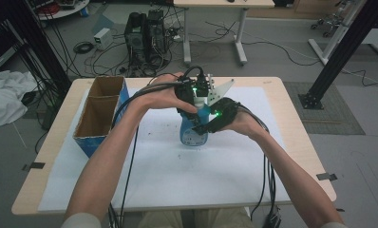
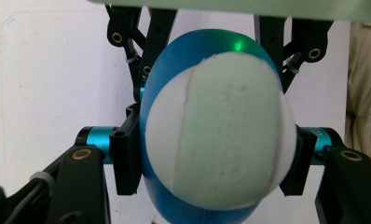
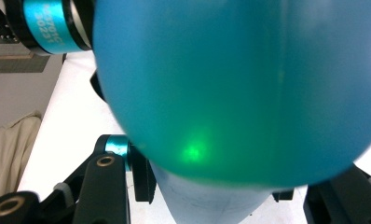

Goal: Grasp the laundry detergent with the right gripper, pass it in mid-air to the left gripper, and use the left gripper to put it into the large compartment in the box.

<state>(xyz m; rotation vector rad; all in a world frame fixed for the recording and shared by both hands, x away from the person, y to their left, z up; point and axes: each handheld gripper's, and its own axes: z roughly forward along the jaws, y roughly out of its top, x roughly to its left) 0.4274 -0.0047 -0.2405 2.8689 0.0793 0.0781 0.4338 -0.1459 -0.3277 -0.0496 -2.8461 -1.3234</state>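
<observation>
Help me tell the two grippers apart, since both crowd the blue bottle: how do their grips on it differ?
The left gripper comes from above and clamps the white cap end of the blue bottle; the right gripper comes in from the side and grips the blue body lower down. The left gripper's pads press both sides of the cap; the right gripper's contact is mostly hidden behind the bottle. Both hold the same bottle, standing on the white mat.

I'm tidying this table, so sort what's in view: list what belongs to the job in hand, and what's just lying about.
In the job:
blue bottle
white cap
left gripper, clamped on the cap
right gripper, clamped on the bottle

Lying about:
cardboard box
white cloth
computer tower
</observation>
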